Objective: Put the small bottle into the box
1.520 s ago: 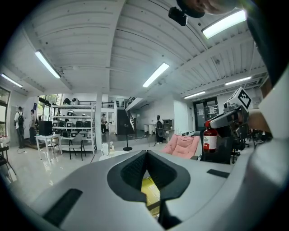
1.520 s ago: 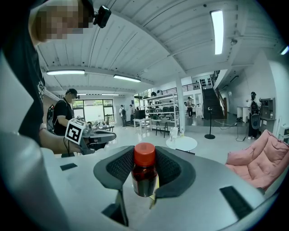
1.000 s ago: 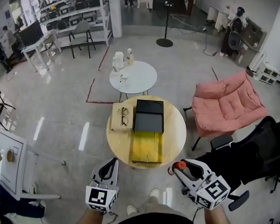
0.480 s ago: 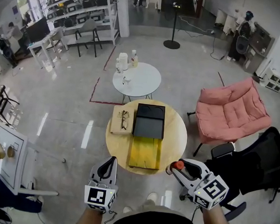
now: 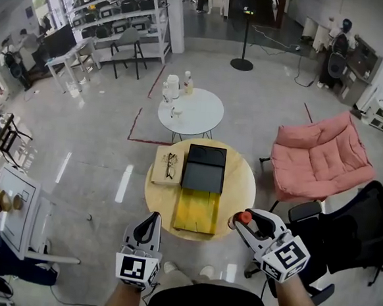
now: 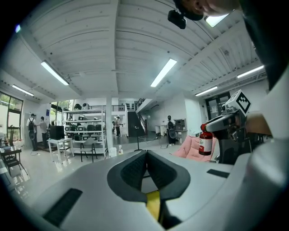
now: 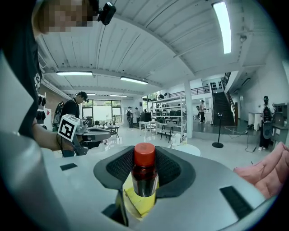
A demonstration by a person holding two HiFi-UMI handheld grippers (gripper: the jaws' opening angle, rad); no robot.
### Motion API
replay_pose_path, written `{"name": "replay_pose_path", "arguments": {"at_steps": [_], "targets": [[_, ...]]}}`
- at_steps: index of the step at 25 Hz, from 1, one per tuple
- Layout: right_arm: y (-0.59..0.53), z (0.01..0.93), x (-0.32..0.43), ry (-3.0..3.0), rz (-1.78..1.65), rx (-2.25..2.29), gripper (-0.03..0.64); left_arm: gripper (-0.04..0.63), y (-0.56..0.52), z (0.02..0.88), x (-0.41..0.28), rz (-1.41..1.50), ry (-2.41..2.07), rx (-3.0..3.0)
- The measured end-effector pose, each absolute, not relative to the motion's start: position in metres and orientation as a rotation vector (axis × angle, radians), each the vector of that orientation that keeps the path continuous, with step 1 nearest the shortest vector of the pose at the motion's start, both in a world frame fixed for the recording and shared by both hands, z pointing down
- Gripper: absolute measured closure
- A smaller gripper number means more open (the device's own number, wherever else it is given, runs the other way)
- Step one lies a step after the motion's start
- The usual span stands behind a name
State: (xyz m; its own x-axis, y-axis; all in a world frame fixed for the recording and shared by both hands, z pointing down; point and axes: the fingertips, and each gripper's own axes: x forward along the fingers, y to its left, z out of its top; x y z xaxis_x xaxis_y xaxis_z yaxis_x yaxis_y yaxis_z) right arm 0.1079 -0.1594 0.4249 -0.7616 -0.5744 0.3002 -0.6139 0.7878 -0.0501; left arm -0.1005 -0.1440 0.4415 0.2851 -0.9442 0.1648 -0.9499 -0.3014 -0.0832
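A small dark bottle (image 7: 144, 173) with a red cap sits upright between the jaws of my right gripper (image 5: 242, 220), which is shut on it; its red cap (image 5: 243, 217) shows just off the round wooden table's near right edge. From the left gripper view the same bottle (image 6: 205, 140) appears at the right. The black box (image 5: 204, 167) lies open on the table (image 5: 242, 183) with a yellow lid or tray (image 5: 197, 211) in front of it. My left gripper (image 5: 149, 223) hangs near the table's front left, jaws shut and empty.
A tan book with glasses (image 5: 166, 165) lies left of the box. A white round table (image 5: 189, 109) with bottles stands beyond. A pink armchair (image 5: 323, 159) and a black office chair (image 5: 357, 228) are at the right. A white board (image 5: 15, 209) stands left.
The view has drifted, so the table sits slightly higher and farther in frame. Both grippers keep their places near the table's front edge, and the right one still holds the bottle.
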Motion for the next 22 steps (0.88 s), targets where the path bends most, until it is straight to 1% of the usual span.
{"name": "replay_pose_path", "arguments": {"at_steps": [11, 22], "targets": [[-0.173, 0.429, 0.081, -2.718, 0.179, 0.88, 0.463, 0.578, -0.16, 0.436, -0.114, 0.307, -1.847, 2.512], [-0.213, 0.438, 0.054, -2.68, 0.206, 0.936, 0.463, 0.578, -0.215, 0.443, -0.121, 0.324, -1.711, 2.614]]}}
